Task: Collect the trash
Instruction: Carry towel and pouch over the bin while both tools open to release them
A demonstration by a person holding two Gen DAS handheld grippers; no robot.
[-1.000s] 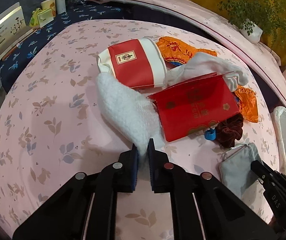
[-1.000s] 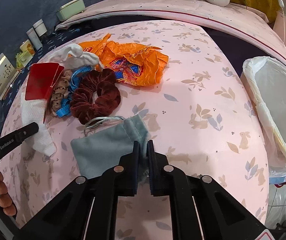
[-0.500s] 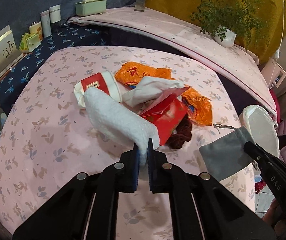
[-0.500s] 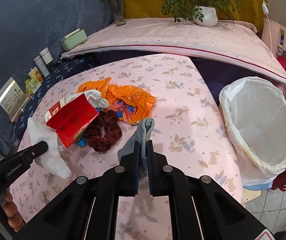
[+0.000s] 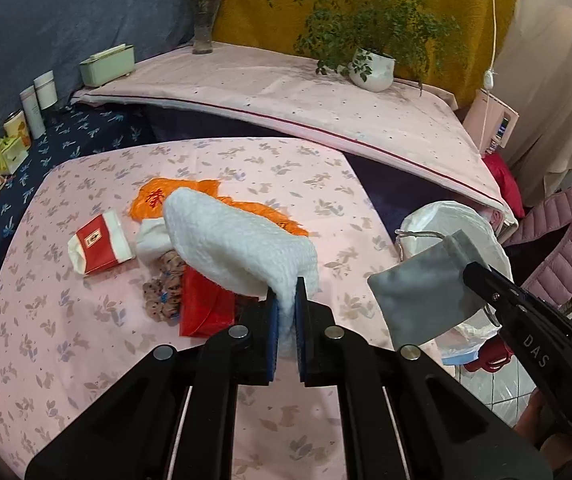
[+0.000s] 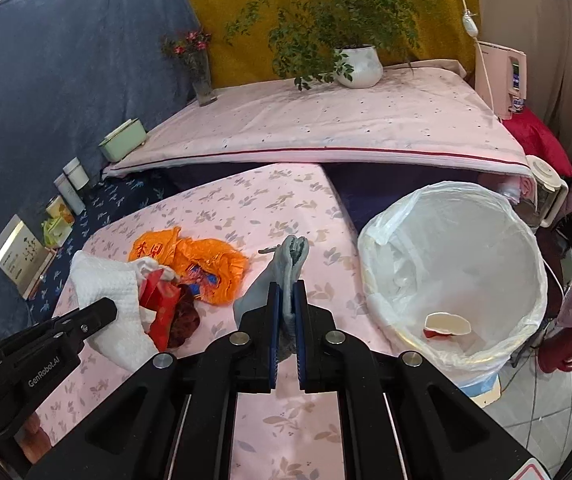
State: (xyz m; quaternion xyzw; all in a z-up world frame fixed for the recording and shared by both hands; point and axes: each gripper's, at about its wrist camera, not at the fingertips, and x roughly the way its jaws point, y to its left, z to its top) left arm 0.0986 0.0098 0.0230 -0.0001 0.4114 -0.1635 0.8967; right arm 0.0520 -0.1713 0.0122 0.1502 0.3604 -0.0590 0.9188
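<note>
Both wrist views look obliquely down, fairly high, sharing pink table (image 5: 86,344) and bin (image 6: 525,264).

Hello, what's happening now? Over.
Left gripper shut on white cloth. Right gripper shut on grey pouch. Lined bin open, unobstructed.

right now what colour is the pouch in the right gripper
Grey pouch, clearest in the left wrist view.
</note>
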